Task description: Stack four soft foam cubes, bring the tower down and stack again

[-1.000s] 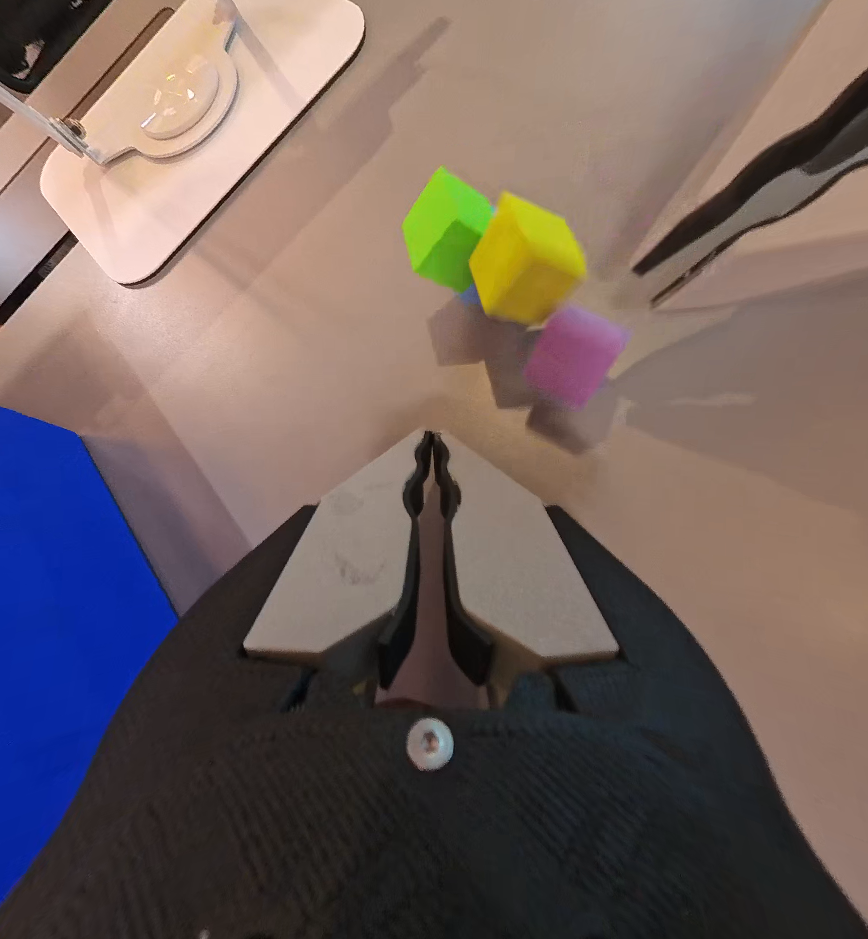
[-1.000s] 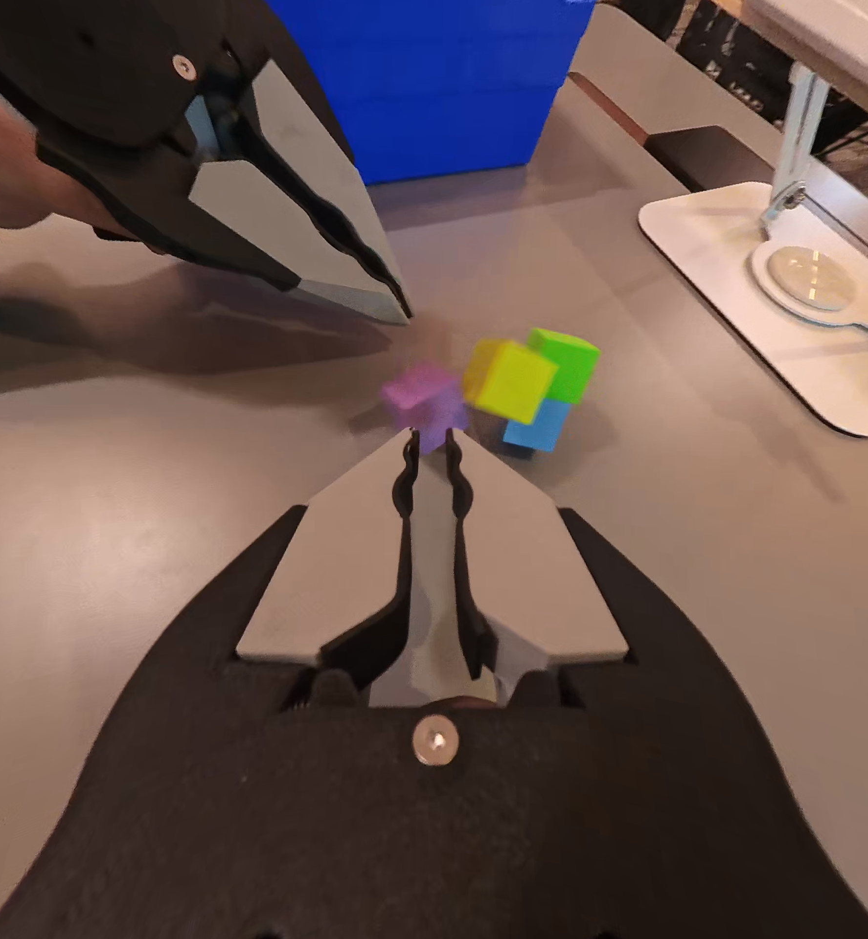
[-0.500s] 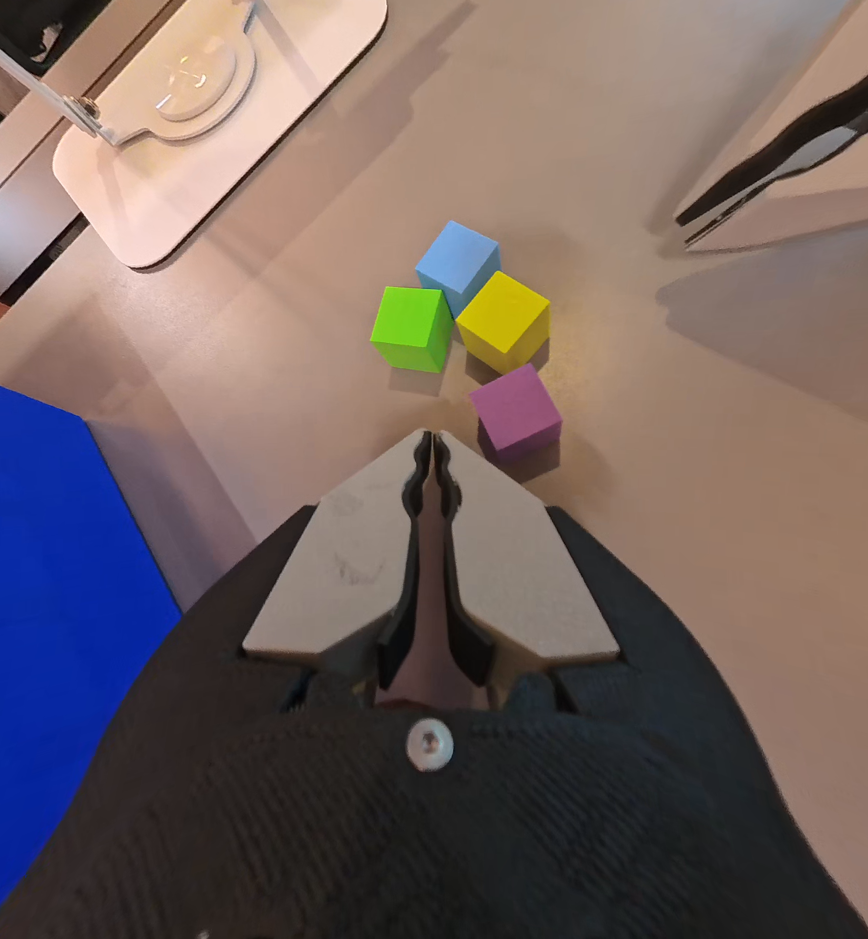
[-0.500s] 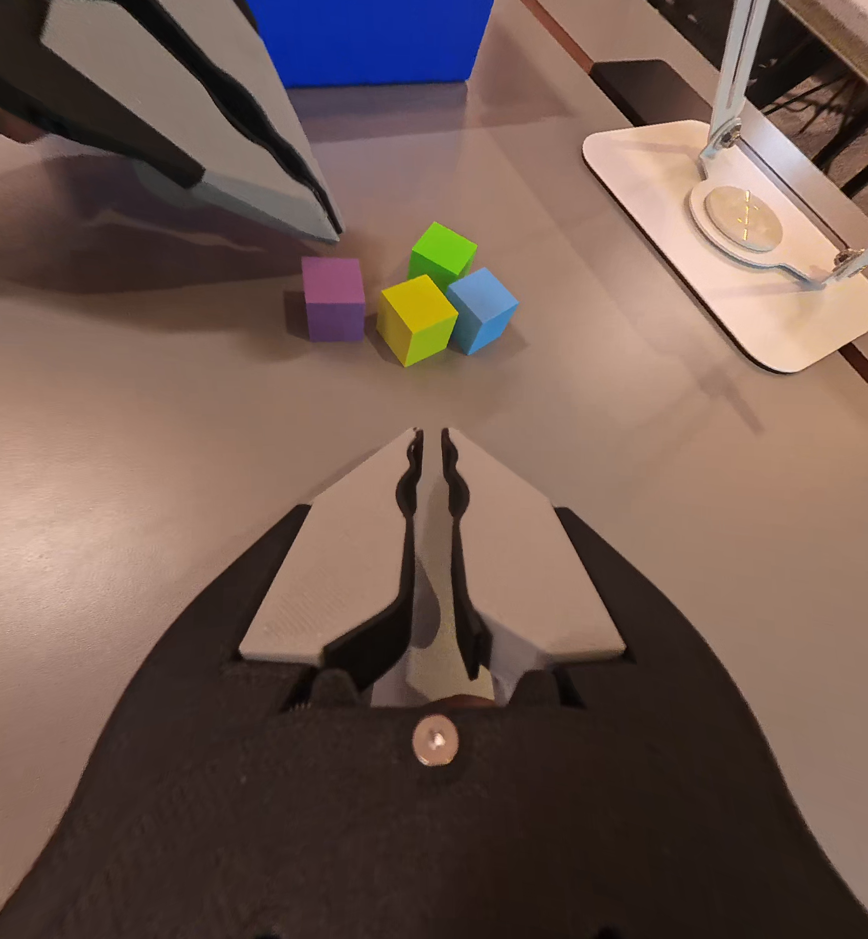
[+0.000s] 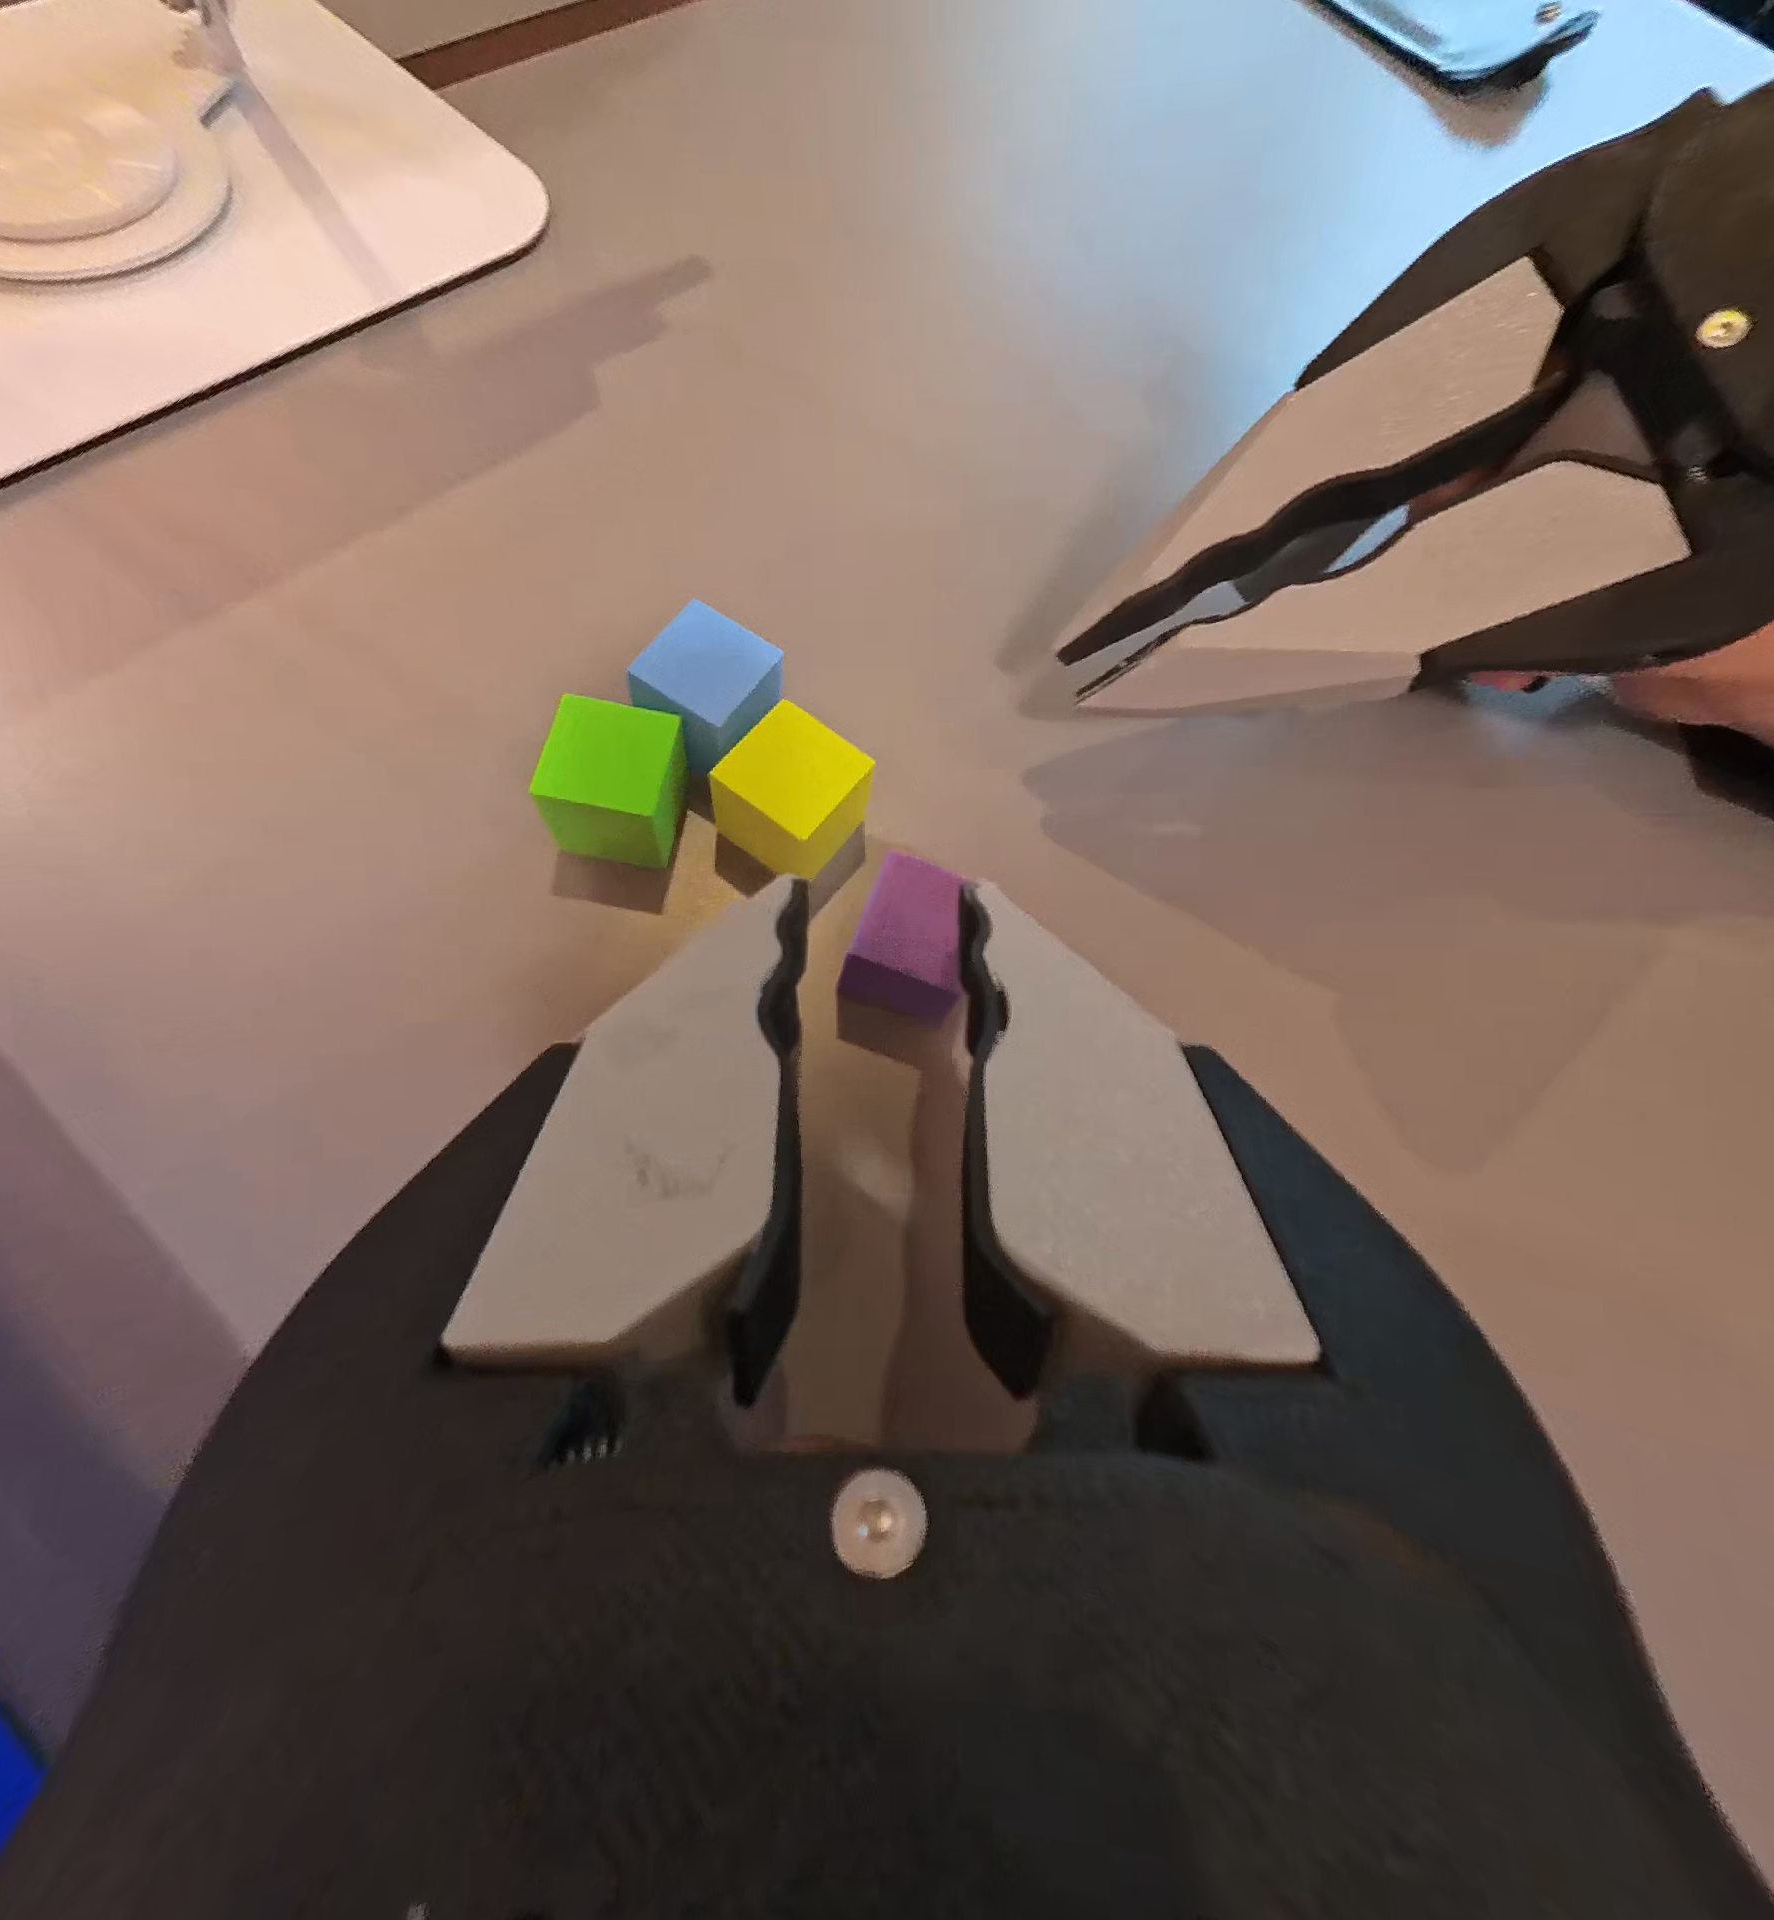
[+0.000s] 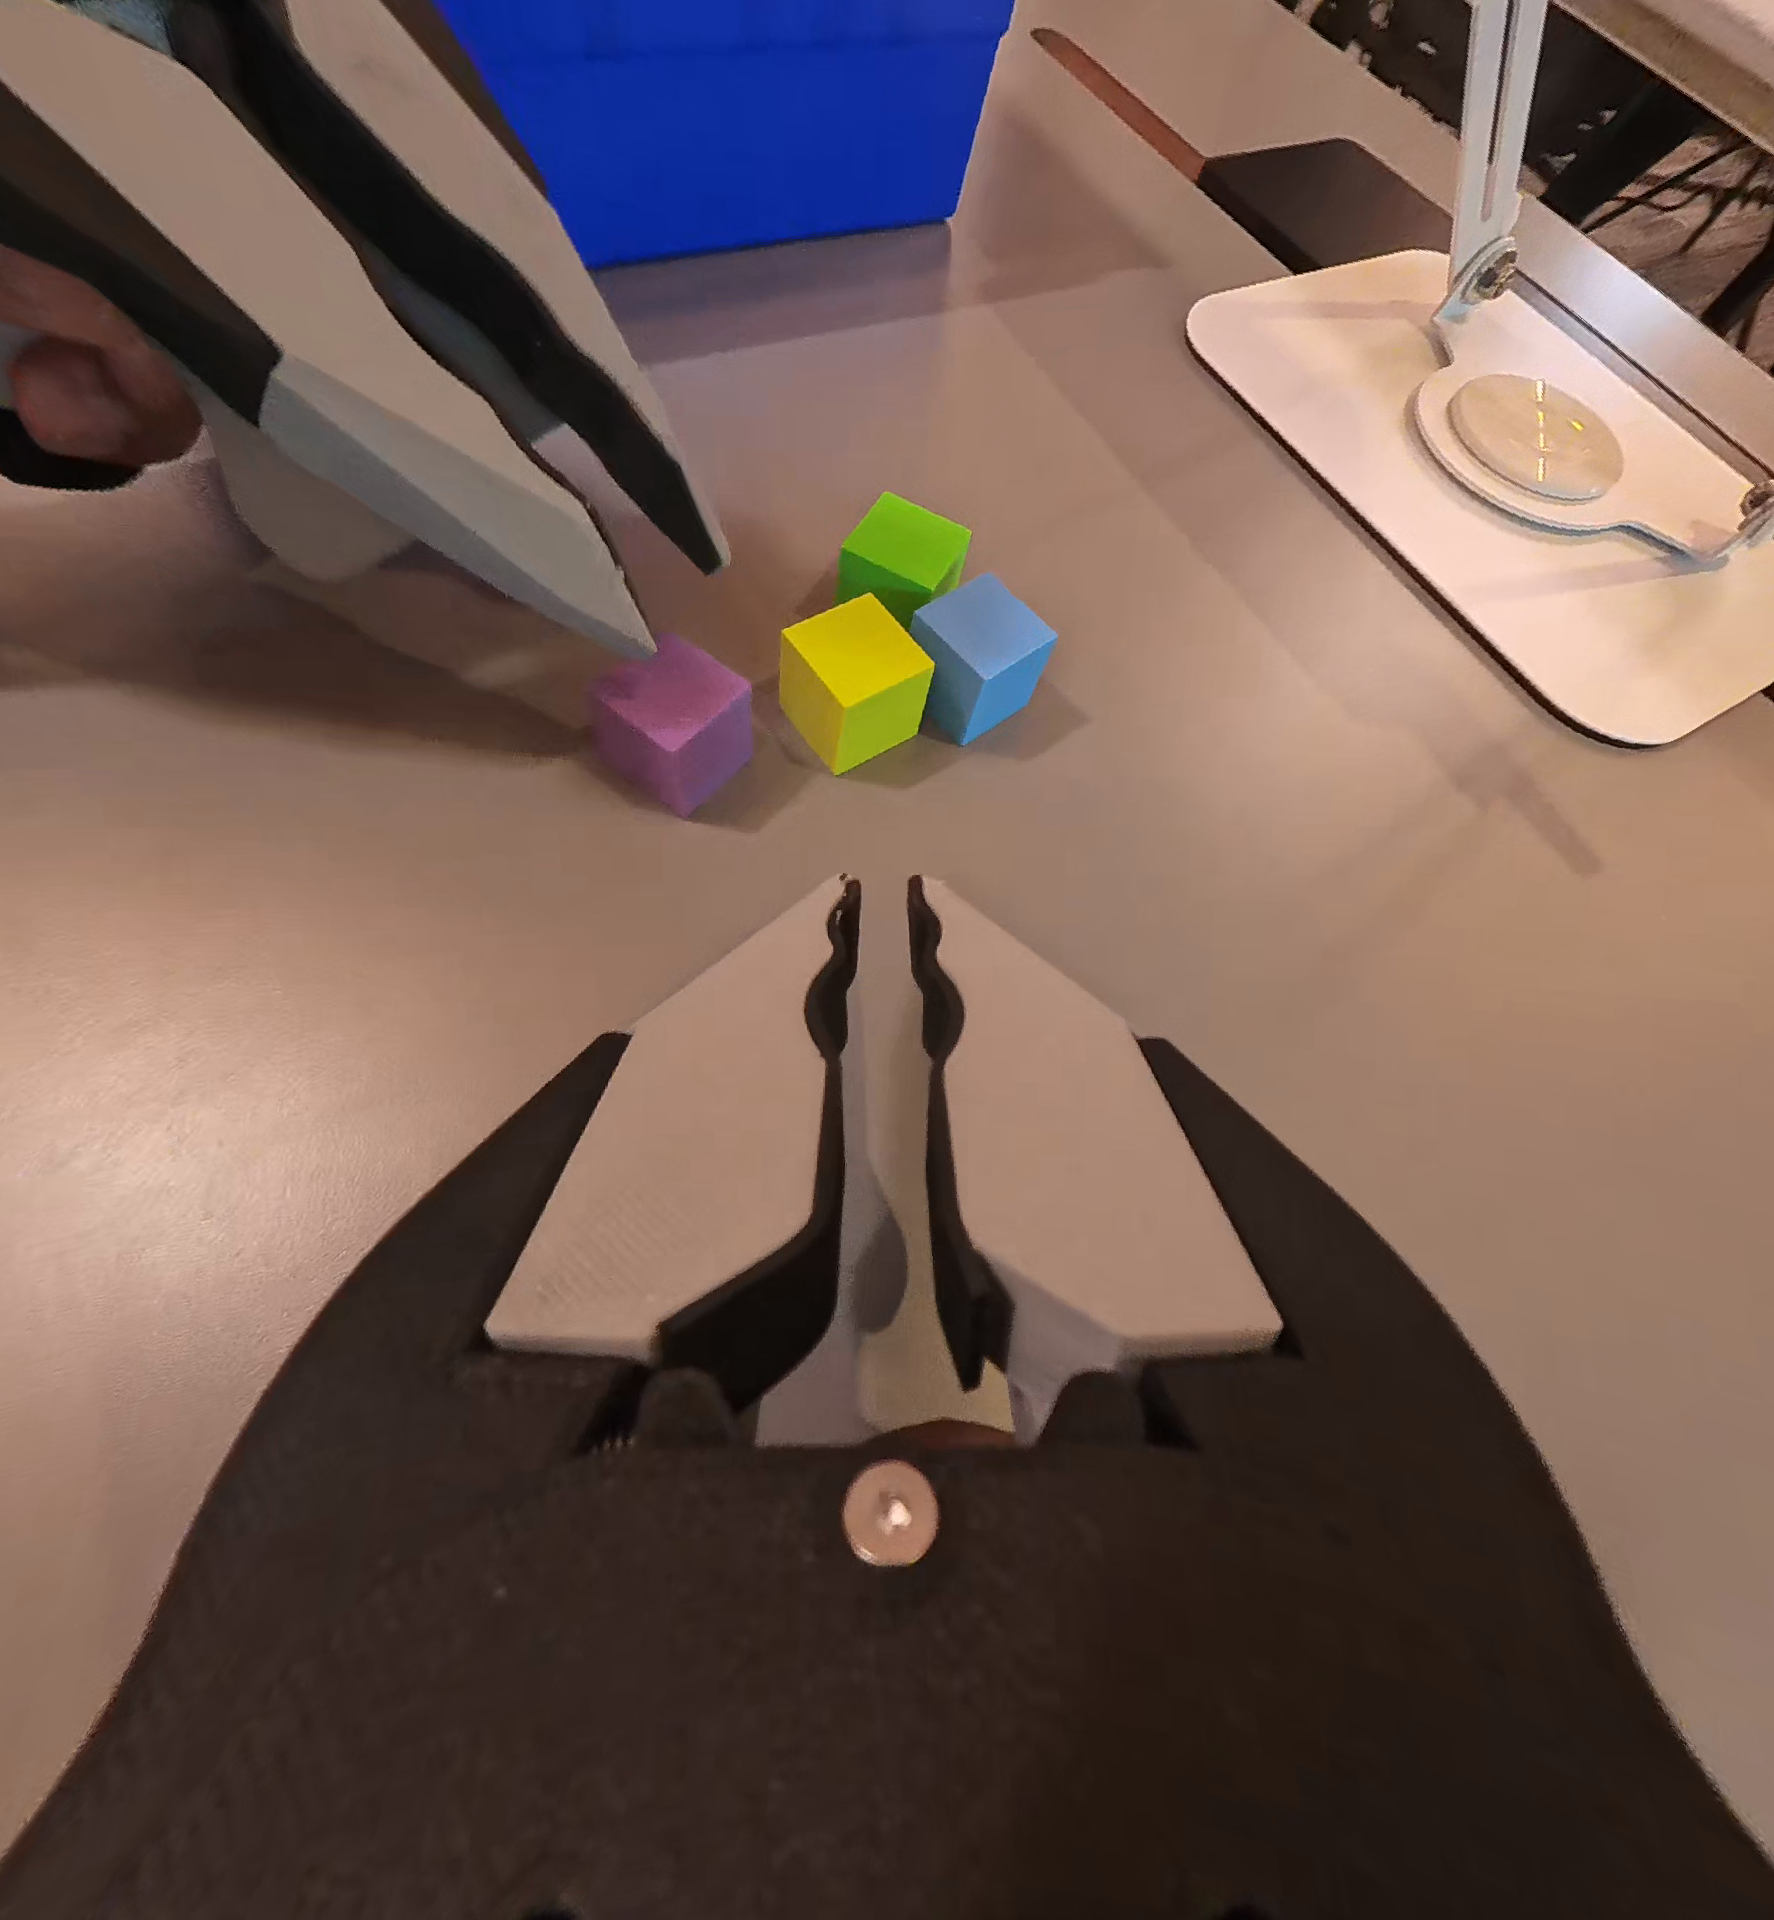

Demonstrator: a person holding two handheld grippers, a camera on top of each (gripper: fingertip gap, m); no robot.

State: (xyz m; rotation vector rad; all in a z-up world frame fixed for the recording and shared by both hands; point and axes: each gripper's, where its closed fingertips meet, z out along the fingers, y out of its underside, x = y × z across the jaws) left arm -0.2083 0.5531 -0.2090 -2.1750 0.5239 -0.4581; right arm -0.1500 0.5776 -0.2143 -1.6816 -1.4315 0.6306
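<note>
With the tower now down and all four cubes loose on the table, we spread our left gripper point(image 5: 881, 899) around the purple cube point(image 5: 904, 935), not yet pinching it, while our right gripper point(image 6: 881, 883) waits nearly closed and empty, ready to restack.

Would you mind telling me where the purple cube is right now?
In the left wrist view the purple cube rests on the table between the left gripper's open fingertips, just right of the yellow cube.
</note>
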